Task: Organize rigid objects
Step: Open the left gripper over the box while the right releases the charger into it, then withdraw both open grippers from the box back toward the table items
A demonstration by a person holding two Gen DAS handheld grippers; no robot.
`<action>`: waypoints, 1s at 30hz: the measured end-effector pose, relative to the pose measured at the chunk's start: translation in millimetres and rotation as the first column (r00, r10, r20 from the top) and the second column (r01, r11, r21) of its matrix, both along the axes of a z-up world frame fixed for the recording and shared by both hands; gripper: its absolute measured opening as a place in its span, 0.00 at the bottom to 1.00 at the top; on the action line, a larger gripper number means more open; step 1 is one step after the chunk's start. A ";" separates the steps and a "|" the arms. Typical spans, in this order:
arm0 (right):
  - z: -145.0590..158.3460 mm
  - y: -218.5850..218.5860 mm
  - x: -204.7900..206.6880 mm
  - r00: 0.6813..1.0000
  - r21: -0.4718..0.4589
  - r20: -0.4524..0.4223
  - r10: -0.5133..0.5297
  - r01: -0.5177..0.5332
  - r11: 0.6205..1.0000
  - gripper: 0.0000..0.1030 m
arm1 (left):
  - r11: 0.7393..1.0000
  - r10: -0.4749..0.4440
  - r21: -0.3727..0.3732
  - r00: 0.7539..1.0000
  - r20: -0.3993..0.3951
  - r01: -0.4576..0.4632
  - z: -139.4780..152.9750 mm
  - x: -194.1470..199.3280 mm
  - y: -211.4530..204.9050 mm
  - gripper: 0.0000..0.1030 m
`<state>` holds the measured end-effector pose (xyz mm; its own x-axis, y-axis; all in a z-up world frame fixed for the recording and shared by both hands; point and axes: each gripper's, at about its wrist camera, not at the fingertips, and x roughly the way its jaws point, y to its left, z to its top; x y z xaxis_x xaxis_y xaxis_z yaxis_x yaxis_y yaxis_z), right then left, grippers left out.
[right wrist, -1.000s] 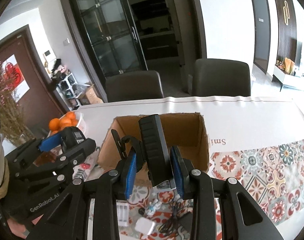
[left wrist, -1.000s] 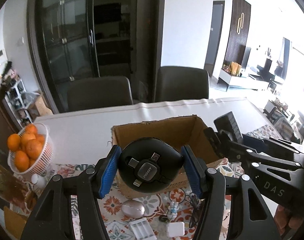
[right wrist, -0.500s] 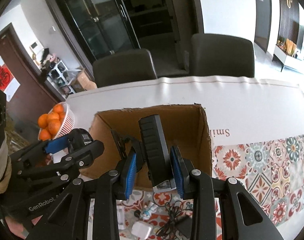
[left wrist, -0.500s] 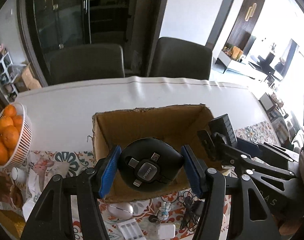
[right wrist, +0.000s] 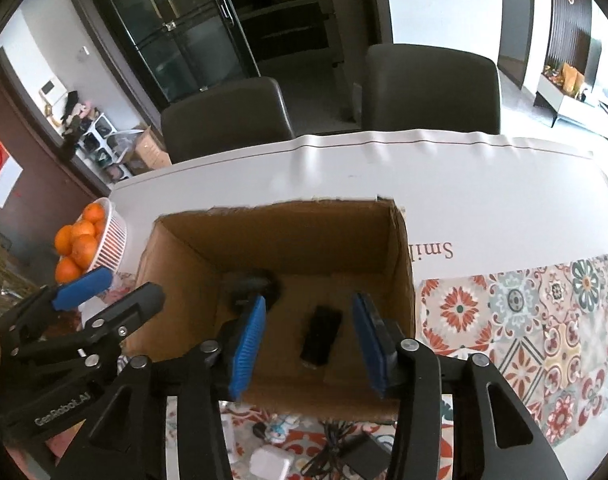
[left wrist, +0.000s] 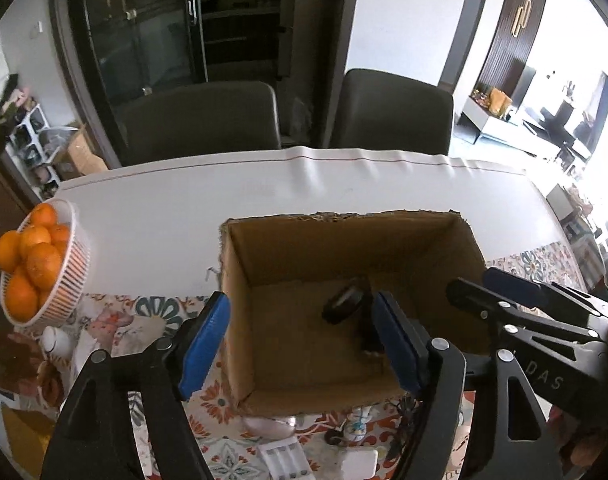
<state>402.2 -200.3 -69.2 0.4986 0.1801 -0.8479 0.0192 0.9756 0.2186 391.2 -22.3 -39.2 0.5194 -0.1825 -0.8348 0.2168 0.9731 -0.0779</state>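
Now both of my grippers hang over the cardboard box [right wrist: 400, 280], jaws spread and empty: left gripper [left wrist: 304, 344], right gripper [right wrist: 310, 346]. The round black charger [left wrist: 344, 304] and the slim black bar [right wrist: 321, 336] lie on the box floor, apart, so I judge both delivered. Small white pieces and cables [right wrist: 336, 446] wait just outside the box's near wall, likely next.

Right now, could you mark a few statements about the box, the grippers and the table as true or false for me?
1. Both grippers are open and hold nothing. True: left gripper, right gripper.
2. The cardboard box is empty. False: a black rectangular device and a round black device lie inside.
3. The basket holds oranges. True.
4. The box stands on a chair. False: it stands on the table.
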 end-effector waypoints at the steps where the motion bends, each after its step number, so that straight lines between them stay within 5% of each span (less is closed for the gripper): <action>1: 2.5 0.6 -3.8 1.000 -0.003 0.010 -0.004 0.004 1.000 0.47 | 1.000 0.002 -0.006 1.000 0.007 -0.002 1.7 -2.5 2.1 0.75; 13: 38.5 6.3 -51.2 0.988 -0.062 0.156 -0.016 0.026 0.998 0.64 | 0.998 0.056 -0.046 0.993 0.106 -0.052 26.7 -50.7 17.6 0.93; 30: 41.0 3.5 -119.5 0.974 -0.055 0.218 -0.060 0.074 0.996 0.68 | 0.997 0.078 -0.011 0.980 0.184 -0.078 25.0 -120.3 20.3 0.94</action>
